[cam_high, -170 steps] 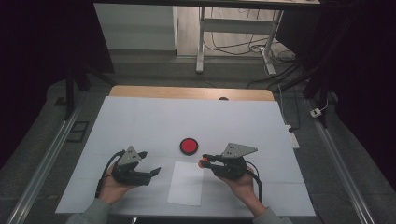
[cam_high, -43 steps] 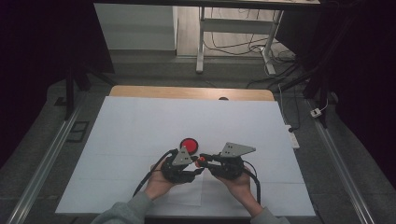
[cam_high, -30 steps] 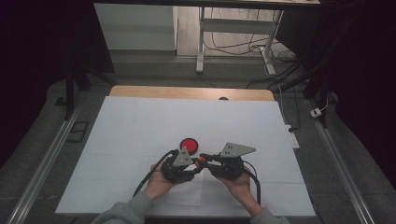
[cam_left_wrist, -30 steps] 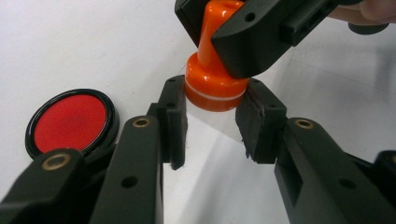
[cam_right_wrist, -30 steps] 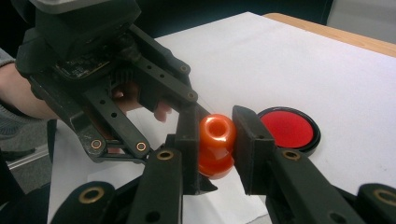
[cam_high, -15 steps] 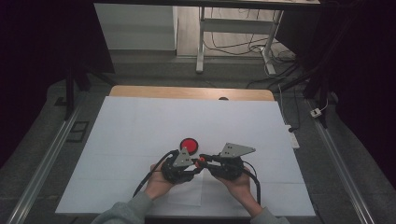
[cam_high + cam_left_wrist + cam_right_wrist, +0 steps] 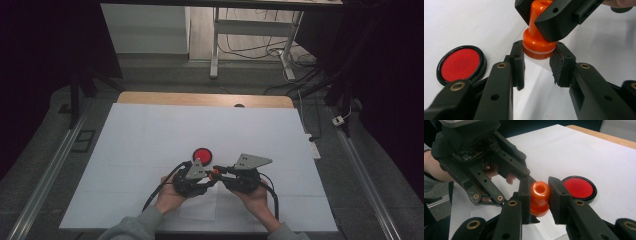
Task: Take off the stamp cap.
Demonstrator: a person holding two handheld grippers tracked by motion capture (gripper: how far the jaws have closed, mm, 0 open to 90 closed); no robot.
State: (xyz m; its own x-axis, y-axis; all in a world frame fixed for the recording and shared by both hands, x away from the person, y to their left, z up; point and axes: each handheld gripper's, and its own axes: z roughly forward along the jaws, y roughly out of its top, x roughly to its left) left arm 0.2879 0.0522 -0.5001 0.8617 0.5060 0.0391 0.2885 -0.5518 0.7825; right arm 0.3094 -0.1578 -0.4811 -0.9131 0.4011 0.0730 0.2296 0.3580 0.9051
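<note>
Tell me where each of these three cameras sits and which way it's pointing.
High view: above the person's side, looking forward and down on the table; forearms, hands and both grippers show.
Left gripper view: rides the left gripper, looking along its jaws at the orange stamp.
Right gripper view: rides the right gripper, jaws clamping that stamp's handle.
Shared: the stamp and the red ink pad.

Glossy orange plastic stamp

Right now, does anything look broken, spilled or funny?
Nothing stands out. The orange stamp is whole and both grippers hold it over the white paper; the red ink pad lies flat beside them, nothing spilled.
</note>
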